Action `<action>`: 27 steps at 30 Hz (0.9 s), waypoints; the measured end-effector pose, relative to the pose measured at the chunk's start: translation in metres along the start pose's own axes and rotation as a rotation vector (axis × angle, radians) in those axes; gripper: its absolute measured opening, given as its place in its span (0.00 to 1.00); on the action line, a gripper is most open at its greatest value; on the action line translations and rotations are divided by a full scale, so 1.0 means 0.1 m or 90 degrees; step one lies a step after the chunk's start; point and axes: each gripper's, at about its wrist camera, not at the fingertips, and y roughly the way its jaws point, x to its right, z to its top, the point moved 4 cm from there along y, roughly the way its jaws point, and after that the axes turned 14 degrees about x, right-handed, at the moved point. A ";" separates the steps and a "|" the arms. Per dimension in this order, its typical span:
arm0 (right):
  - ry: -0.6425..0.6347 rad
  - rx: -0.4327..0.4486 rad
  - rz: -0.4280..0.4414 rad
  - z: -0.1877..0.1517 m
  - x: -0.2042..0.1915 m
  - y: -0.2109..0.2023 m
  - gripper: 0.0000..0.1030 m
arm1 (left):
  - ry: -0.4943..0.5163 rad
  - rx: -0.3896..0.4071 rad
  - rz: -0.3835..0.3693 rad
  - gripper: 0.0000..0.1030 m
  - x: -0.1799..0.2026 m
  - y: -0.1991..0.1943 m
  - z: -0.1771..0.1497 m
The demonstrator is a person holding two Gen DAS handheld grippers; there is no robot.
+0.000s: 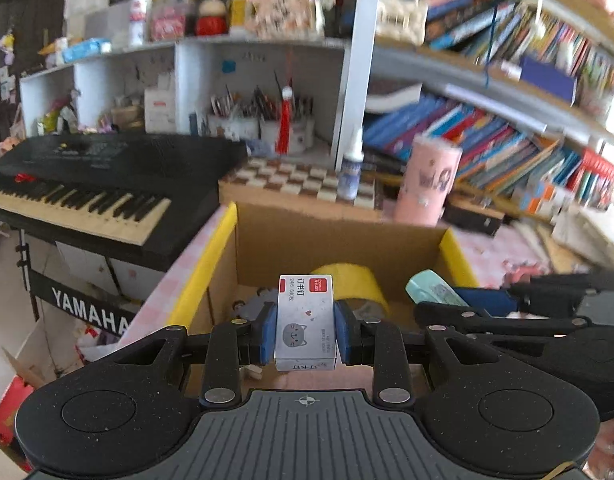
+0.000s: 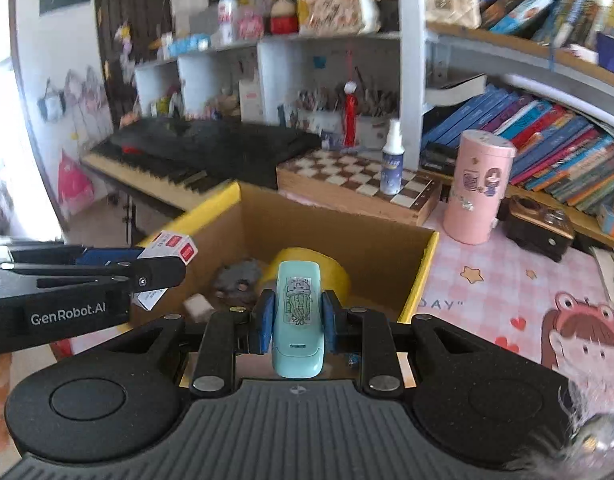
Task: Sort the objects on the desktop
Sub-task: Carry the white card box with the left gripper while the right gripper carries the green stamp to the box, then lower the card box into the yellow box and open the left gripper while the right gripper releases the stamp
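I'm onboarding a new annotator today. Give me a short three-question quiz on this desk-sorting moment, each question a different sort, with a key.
1. True or false: the left hand-held gripper is shut on the white staple box.
2. Multiple choice: the right hand-held gripper holds (A) a spray bottle, (B) the mint-green stapler, (C) a chess piece.
3. Fill in: the yellow tape roll lies inside the ______.

Key: 1 true; 2 B; 3 cardboard box.
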 end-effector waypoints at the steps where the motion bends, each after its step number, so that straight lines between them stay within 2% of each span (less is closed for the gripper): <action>1: -0.014 -0.011 0.005 -0.01 0.03 0.09 0.22 | -0.001 -0.014 0.002 0.28 -0.01 0.08 -0.01; 7: -0.132 -0.109 0.056 -0.13 0.11 0.66 0.22 | -0.004 -0.105 0.005 0.28 -0.01 0.54 -0.06; 12: -0.211 -0.180 0.105 -0.24 0.06 0.88 0.22 | -0.022 -0.173 0.000 0.28 -0.04 0.75 -0.20; 14: -0.237 -0.194 0.113 -0.29 0.02 0.94 0.23 | -0.022 -0.183 0.003 0.28 -0.04 0.79 -0.25; 18: -0.248 -0.206 0.113 -0.34 0.01 1.01 0.23 | -0.024 -0.181 0.004 0.28 -0.03 0.80 -0.26; 21: -0.246 -0.206 0.110 -0.33 0.03 1.02 0.23 | -0.002 -0.172 0.001 0.30 0.00 0.77 -0.24; 23: -0.240 -0.194 0.105 -0.30 0.02 1.00 0.28 | 0.011 -0.138 -0.002 0.32 0.03 0.70 -0.17; 27: -0.222 -0.153 0.087 -0.21 0.02 0.80 0.37 | 0.020 -0.057 -0.021 0.42 0.11 0.40 0.01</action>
